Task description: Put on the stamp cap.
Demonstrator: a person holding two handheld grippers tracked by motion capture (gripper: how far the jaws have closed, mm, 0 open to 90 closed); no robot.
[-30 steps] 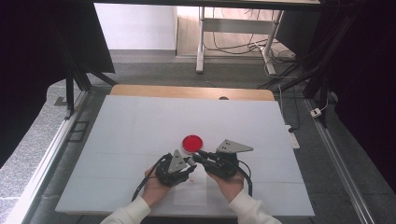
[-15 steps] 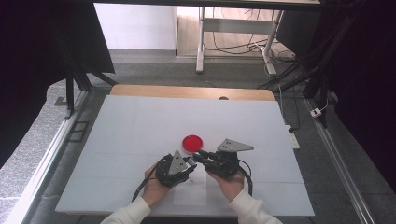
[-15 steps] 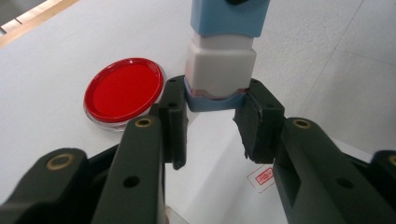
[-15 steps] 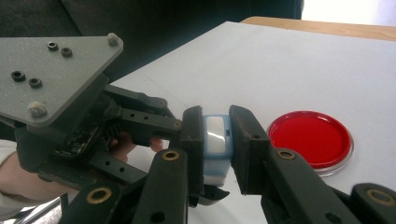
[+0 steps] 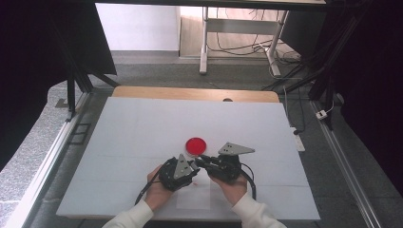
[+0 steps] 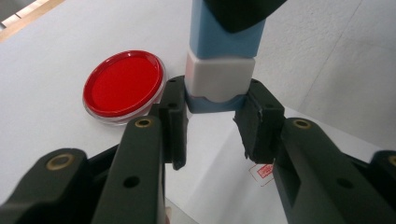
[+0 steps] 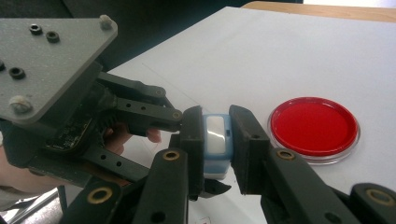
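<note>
A small blue stamp with a white section [image 6: 222, 77] hangs just above the table, held between both grippers near the front middle. In the left gripper view my left gripper [image 6: 212, 100] is shut on its lower white and blue end. In the right gripper view my right gripper [image 7: 215, 126] is shut on the blue body of the stamp [image 7: 215, 144]. From above, the left gripper [image 5: 191, 167] and right gripper [image 5: 202, 160] meet tip to tip. A round red ink pad in a clear dish [image 5: 195, 145] lies flat just beyond them.
A white sheet of paper [image 5: 192, 197] lies under the hands, with a small red printed mark [image 6: 264, 171] on it. The white table top [image 5: 142, 128] stretches wide on both sides; a wooden strip [image 5: 190, 93] runs along its far edge. Cables trail from both grippers.
</note>
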